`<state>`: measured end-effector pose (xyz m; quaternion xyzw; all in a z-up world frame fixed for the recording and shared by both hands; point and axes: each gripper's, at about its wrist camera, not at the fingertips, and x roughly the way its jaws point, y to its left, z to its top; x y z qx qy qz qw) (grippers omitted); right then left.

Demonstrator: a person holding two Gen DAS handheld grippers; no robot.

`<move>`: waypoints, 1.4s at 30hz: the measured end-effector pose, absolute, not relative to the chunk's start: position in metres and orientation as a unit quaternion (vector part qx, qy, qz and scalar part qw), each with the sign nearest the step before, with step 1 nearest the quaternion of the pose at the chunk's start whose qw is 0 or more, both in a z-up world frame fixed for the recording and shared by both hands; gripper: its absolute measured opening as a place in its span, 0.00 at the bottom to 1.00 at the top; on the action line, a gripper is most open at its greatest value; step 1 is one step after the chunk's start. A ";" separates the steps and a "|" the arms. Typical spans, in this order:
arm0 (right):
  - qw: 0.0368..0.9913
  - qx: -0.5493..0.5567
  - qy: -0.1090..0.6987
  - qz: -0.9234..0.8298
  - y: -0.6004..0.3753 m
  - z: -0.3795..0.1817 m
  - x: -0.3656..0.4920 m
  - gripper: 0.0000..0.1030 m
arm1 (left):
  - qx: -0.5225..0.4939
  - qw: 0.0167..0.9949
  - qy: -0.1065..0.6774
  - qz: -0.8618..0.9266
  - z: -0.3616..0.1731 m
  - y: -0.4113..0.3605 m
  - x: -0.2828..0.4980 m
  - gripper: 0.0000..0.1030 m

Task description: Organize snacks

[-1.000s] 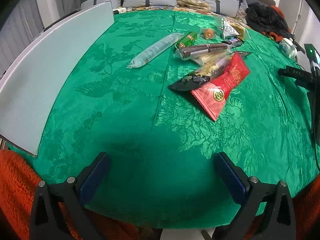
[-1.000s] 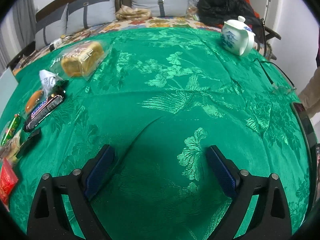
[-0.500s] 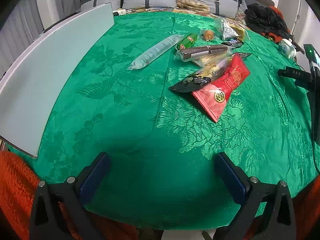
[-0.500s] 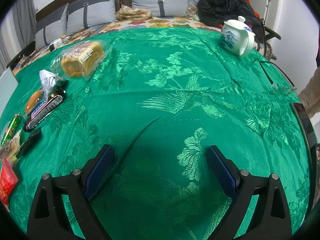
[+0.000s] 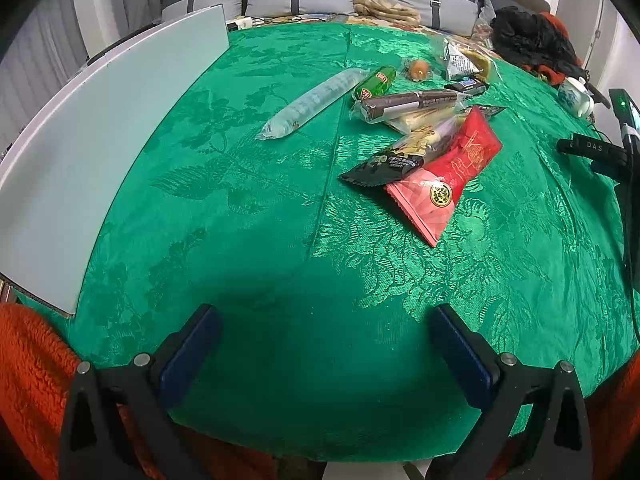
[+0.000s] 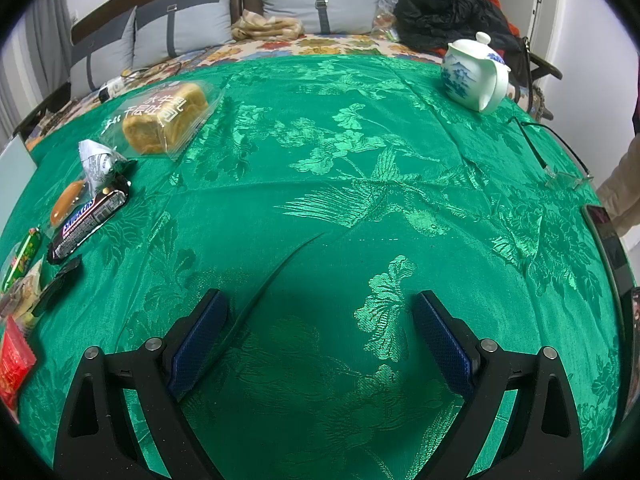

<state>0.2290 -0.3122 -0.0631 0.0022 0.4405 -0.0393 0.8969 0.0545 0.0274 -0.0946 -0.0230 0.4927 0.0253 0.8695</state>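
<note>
Several snacks lie in a loose heap on the green tablecloth [image 5: 260, 240]. In the left wrist view I see a red packet [image 5: 450, 172], a black wrapper [image 5: 384, 164], a brown bar [image 5: 408, 106], a green tube [image 5: 374, 82] and a long clear pack [image 5: 312, 104]. My left gripper [image 5: 324, 344] is open over bare cloth, well short of them. In the right wrist view a bagged bread loaf [image 6: 164, 120], a Snickers bar [image 6: 86, 220] and a foil packet [image 6: 98, 162] lie at the left. My right gripper [image 6: 320, 332] is open with nothing between its fingers.
A pale board [image 5: 92, 152] lies along the table's left side. A white teapot [image 6: 474, 76] stands at the back right, with glasses [image 6: 560, 176] near the right edge. A black device [image 5: 592, 150] and a stand rise at the right. A cushioned sofa [image 6: 280, 4] lies behind.
The left gripper's view has shifted very slightly, so the snacks sit a touch lower in frame. The right gripper has not moved.
</note>
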 end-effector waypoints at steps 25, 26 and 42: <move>0.897 0.003 0.440 -0.039 -0.312 -0.063 0.229 0.94 | -0.024 0.867 0.497 0.025 -0.094 0.030 0.052 1.00; 0.897 0.003 0.440 -0.039 -0.312 -0.063 0.229 0.94 | -0.025 0.867 0.497 0.027 -0.094 0.030 0.052 1.00; 0.897 0.003 0.441 -0.039 -0.313 -0.063 0.229 0.94 | -0.025 0.867 0.496 0.028 -0.094 0.029 0.051 1.00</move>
